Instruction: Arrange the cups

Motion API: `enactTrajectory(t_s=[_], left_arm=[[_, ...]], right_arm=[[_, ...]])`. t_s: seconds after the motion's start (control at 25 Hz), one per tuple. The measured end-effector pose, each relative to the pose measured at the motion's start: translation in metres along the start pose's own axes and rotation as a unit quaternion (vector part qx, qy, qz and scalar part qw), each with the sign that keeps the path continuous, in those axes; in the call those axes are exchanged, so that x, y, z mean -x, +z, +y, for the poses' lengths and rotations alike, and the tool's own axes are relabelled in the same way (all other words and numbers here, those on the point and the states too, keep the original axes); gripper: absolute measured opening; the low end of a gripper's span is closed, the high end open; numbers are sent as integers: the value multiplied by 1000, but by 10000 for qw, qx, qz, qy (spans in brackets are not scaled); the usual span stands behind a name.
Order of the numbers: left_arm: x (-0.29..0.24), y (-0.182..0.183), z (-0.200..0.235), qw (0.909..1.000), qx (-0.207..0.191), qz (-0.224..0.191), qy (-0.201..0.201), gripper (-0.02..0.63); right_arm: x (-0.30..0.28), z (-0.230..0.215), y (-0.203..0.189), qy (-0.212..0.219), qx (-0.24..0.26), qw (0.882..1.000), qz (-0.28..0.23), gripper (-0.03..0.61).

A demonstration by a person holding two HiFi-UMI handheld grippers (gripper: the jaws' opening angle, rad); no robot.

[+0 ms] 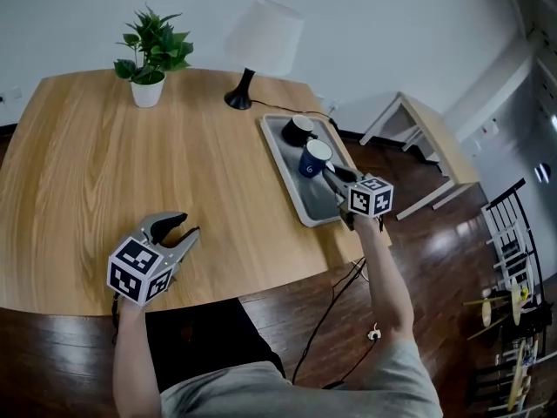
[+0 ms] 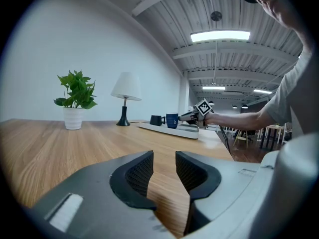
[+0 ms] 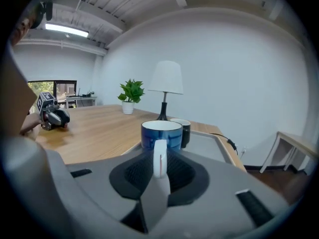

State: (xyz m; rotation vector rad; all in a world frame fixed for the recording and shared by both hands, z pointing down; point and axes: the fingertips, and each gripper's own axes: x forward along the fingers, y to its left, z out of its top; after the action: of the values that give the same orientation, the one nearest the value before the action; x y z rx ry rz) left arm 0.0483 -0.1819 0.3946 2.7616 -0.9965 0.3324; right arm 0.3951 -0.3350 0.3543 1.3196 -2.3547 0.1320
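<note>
A blue cup (image 1: 313, 158) with a white inside is over the grey tray (image 1: 318, 209) at the table's right edge. My right gripper (image 1: 336, 178) is shut on its pale handle (image 3: 160, 158), which shows between the dark pads (image 3: 137, 176) in the right gripper view. I cannot tell whether the cup rests on the tray or hangs just above it. A black cup (image 1: 298, 130) stands right behind it on the tray, and shows past the blue cup (image 3: 161, 132) as the black cup (image 3: 183, 131). My left gripper (image 1: 179, 230) stays open over bare wood near the front edge, nothing between its pads (image 2: 138, 175).
A potted plant (image 1: 150, 62) stands at the back of the round wooden table (image 1: 130, 172). A white lamp (image 1: 259, 43) with a black base is just behind the tray, its cable trailing off the right edge. A small pale side table (image 1: 435, 138) stands beyond on the dark floor.
</note>
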Motion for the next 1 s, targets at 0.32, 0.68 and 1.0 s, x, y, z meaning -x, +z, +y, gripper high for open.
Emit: enactTrajectory(t_s=[0.32,0.68,1.0], left_arm=[[1,0,0,10000,13,-11,-1,150],[0,1,0,10000,17,-8,7,150],[0,3,0,10000,-7,-11,21,150]], right_arm=[[-5,-25,-8,117,-206,9996,-132,80],[-2,-31,-12,-108,-227,9997,6,99],[48,13,52,-215,-1372,9788,-1504,103]])
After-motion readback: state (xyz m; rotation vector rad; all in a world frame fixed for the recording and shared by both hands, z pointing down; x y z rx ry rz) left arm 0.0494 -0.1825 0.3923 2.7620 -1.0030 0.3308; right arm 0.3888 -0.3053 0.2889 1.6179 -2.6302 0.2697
